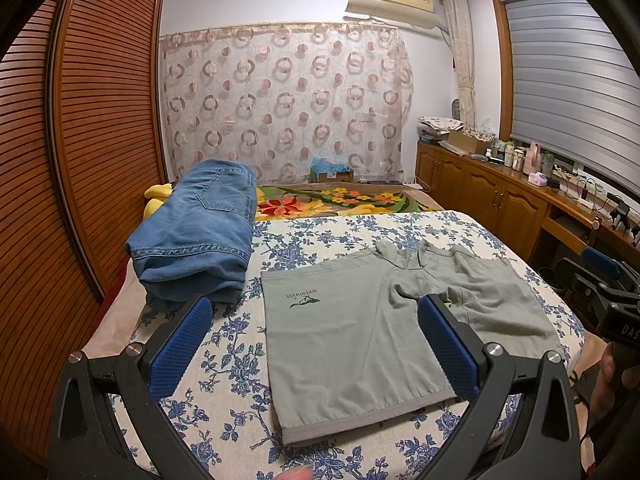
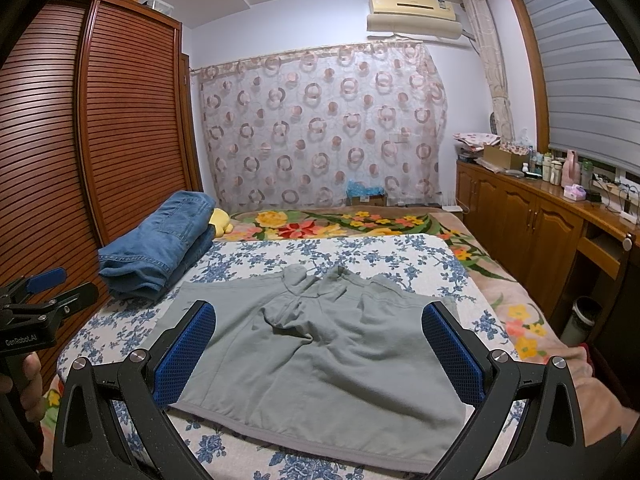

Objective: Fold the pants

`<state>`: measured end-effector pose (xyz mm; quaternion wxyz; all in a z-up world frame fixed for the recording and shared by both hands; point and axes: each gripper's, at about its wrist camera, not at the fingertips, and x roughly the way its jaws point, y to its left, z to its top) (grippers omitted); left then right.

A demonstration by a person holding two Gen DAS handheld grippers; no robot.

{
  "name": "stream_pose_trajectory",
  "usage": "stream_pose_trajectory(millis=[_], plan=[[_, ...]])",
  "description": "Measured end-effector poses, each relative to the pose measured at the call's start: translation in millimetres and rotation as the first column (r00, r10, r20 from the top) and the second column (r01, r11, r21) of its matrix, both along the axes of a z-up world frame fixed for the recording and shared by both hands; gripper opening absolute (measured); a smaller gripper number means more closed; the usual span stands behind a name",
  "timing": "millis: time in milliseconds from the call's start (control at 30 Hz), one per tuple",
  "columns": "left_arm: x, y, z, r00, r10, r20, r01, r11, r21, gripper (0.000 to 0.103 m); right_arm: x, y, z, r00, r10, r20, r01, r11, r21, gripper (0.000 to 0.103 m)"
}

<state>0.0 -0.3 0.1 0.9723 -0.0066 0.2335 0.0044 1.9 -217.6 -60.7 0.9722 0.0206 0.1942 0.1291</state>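
Note:
Grey-green shorts lie spread on the bed's blue-flowered sheet, waistband toward me, with a small dark logo on the left side and a rumpled crotch area. They also show in the right wrist view. My left gripper is open and empty, hovering above the shorts' left half. My right gripper is open and empty, above the shorts' near edge. The right gripper shows at the right edge of the left wrist view; the left one shows at the left edge of the right wrist view.
Folded blue jeans are stacked at the bed's left, beside a yellow plush toy. A slatted wooden wardrobe stands left. Wooden cabinets with bottles run along the right. A flowered blanket covers the far bed.

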Motion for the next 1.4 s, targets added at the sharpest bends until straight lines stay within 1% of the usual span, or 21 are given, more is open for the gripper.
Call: stream_pose_trajectory(millis=[533, 700, 833, 1033, 1233, 1400], plan=[[0, 0, 0, 1.000, 0.000, -0.001, 0.000, 1.000, 0.001, 0.103, -1, 0, 0, 1.000, 0.001, 0.000, -0.001, 1.000, 0.000, 0.103], [4, 3, -7, 1.000, 0.003, -0.029, -0.003, 1.000, -0.001, 0.103, 2, 3, -4, 1.000, 0.015, -0.014, -0.015, 1.000, -0.003, 0.103], [11, 9, -23, 0.998, 0.004, -0.067, -0.005, 1.000, -0.006, 0.103, 9, 5, -12, 0.999, 0.034, -0.037, -0.034, 0.999, -0.020, 0.103], [21, 23, -53, 0.989, 0.006, -0.146, -0.009, 1.000, -0.017, 0.103, 20, -1, -26, 0.994, 0.052, -0.093, -0.056, 0.998, -0.039, 0.103], [25, 30, -71, 0.980, 0.000, -0.200, -0.005, 1.000, -0.027, 0.103, 31, -8, -38, 0.985, 0.060, -0.160, -0.072, 0.995, -0.070, 0.103], [27, 36, -84, 0.972, -0.009, -0.233, 0.000, 0.999, -0.038, 0.103, 35, -11, -42, 0.979, 0.059, -0.195, -0.077, 0.994, -0.082, 0.103]])
